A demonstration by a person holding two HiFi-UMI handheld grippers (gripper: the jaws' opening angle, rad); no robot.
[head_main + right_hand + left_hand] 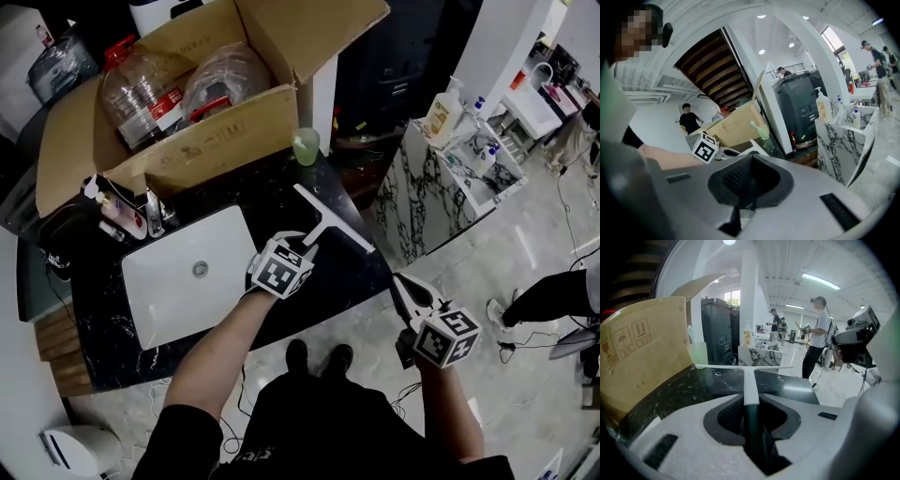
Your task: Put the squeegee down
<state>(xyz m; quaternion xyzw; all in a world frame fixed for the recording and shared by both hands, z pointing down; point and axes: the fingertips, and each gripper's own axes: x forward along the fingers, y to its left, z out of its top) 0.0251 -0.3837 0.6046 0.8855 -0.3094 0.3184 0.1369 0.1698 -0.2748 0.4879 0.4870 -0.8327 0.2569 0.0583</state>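
Grips the squeegee (330,225) by its handle in the left hand-held gripper (309,251), jaws closed partway onto the dark grip, rear end of that grip lost between them. Holds it low over the black worktop (328,291), just right of the white sink (178,281), white blade out toward the green cup (306,145). Hard to tell whether touching the stone or just clear of it. Holds the right hand-held gripper (401,286) beyond the worktop's corner, above the floor, jaws pressed together on nothing.

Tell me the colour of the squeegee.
The squeegee is white; the left gripper view shows it best.
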